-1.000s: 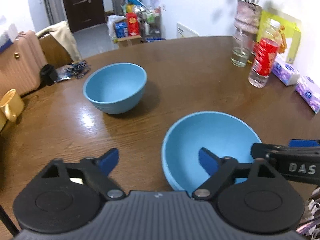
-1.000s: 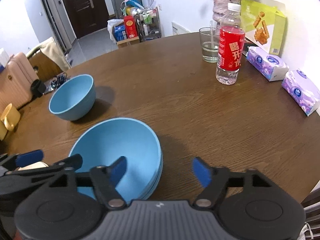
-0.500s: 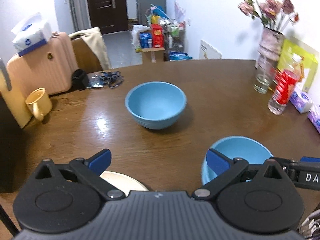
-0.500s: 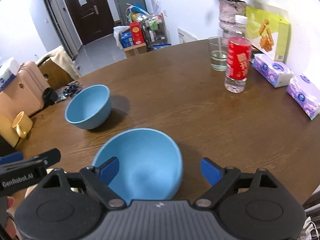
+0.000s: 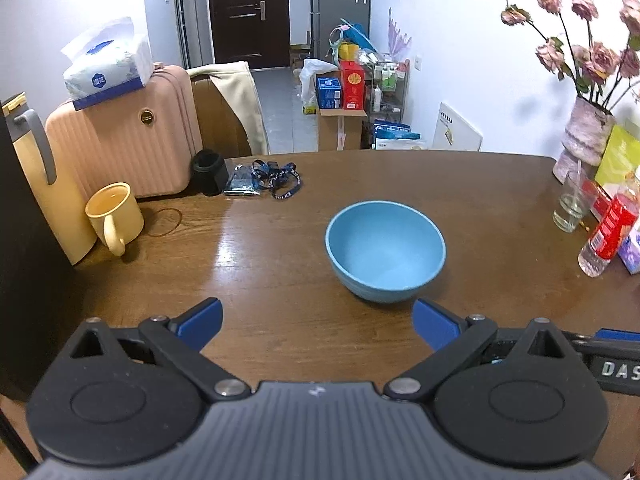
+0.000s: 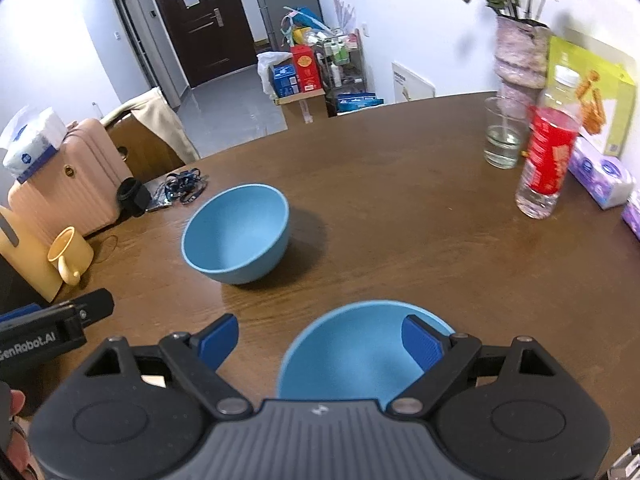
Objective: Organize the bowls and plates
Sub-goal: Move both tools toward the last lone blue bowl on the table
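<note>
Judging by the table (image 6: 400, 208), one blue bowl (image 6: 236, 236) at frame centre remains unstacked; the nearer bowl (image 6: 352, 356) sits low. Left gripper (image 5: 316, 320) and right gripper (image 6: 320, 338) are held spread, empty.

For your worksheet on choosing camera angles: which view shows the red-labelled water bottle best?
The right wrist view. There the water bottle stands whole and upright on the table, cap to base, beside the drinking glass. The left wrist view catches it only at the right edge, tilted by distortion and small, its top indistinct.
</note>
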Motion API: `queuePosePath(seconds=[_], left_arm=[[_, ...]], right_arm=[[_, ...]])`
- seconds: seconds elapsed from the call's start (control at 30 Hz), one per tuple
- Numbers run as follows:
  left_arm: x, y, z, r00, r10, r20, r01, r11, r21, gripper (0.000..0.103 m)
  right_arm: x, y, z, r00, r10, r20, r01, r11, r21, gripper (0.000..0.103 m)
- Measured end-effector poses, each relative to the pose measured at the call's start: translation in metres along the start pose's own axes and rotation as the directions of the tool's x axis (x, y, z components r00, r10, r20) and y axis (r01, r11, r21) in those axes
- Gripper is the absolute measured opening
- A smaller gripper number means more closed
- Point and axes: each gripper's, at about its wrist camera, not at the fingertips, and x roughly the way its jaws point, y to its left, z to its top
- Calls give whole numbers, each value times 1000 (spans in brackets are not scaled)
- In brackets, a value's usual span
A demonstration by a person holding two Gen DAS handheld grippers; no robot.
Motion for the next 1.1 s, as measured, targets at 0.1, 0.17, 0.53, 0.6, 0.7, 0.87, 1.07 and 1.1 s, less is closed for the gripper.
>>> queuePosePath(seconds=[0.1,0.17,0.53,0.6,0.7,0.87,1.07,1.1], left_arm=[[11,7,5,1000,0,1,0,1000,-6,103],[21,11,11,1000,1,-3,-1,1000,-11,103],[88,18,41,998,34,-58,-35,999,-24,103],[102,18,45,997,35,-73,-37,999,-24,103],[121,18,49,995,36,-96,-39,999,-29,102],[154,13,56,990,31,-136,-36,999,-32,98],[184,9,65,984,25,-174,-34,998,-49,85],[188,8,66,983,21,-181,-31,998,-51,82]], right_arm=[[15,10,10,1000,-11,-11,11,1000,-4,88],[26,17,18,1000,-14,-22,14,1000,-3,88],[84,36,55,997,-45,-59,45,999,-7,86],[96,37,62,996,-50,-74,49,999,-5,83],[114,38,71,994,-54,-97,53,999,-5,81],[141,42,81,989,-78,-128,76,997,-15,79],[167,43,90,984,-92,-154,91,996,-15,71],[171,43,91,983,-96,-156,95,995,-15,70]])
